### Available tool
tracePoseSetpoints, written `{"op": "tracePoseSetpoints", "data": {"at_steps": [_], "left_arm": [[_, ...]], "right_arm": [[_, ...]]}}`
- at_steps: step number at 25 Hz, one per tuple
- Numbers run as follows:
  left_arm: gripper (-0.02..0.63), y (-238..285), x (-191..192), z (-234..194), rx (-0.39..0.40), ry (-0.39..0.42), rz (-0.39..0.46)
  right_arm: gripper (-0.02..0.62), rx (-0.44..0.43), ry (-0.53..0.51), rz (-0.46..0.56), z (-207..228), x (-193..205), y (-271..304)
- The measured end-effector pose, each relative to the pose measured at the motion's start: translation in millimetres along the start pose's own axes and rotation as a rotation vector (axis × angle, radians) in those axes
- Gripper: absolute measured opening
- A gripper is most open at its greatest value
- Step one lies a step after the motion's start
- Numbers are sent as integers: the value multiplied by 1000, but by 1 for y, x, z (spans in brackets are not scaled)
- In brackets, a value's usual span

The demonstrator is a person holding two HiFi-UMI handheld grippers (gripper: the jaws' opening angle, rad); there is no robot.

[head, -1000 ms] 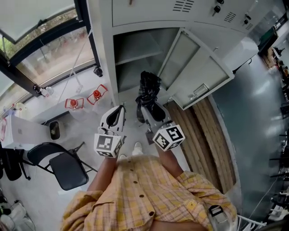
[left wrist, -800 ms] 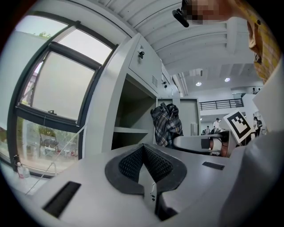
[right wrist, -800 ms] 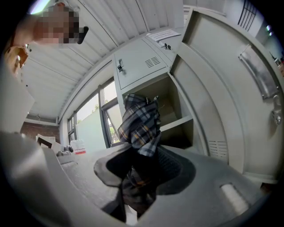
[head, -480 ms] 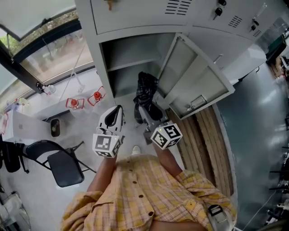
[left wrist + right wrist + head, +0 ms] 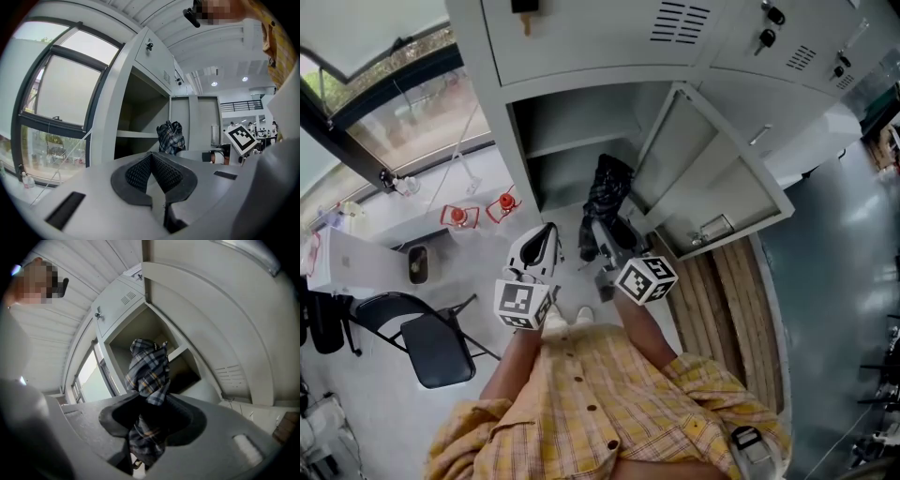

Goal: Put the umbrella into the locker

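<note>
One folded plaid umbrella (image 5: 607,192) clamped in right gripper (image 5: 607,236), long axis running ahead from jaws, far end at open locker (image 5: 572,117) mouth; left gripper (image 5: 540,246) jaws together, empty, just beside

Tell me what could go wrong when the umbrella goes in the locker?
1. The plaid umbrella sticks out far past the right gripper, so its loose fabric might snag on the locker shelf.
2. The open locker door stands close beside that gripper and could get bumped.
3. The jaws pinch the umbrella near one end only, so it might tip or slip out.
</note>
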State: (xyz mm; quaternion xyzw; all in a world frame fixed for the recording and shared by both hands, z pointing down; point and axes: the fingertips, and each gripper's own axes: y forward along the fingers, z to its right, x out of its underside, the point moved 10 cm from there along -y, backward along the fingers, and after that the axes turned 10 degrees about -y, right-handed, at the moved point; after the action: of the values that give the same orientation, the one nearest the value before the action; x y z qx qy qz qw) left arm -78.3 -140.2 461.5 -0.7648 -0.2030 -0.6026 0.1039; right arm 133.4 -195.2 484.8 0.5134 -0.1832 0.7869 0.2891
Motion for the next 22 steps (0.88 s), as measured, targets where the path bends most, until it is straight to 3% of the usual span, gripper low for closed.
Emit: {"op": "tracePoseSetpoints", "data": {"at_steps": [5, 13, 22], "left_arm": [[3, 6, 4, -9, 5, -11, -12], [3, 16, -2, -18, 42, -7, -5], [3, 17, -5, -26, 31, -14, -17]], "right_arm": [[152, 21, 62, -4, 8, 4, 13], [152, 33, 256, -1, 20, 17, 26], [153, 13, 535, 33, 41, 32, 45]]}}
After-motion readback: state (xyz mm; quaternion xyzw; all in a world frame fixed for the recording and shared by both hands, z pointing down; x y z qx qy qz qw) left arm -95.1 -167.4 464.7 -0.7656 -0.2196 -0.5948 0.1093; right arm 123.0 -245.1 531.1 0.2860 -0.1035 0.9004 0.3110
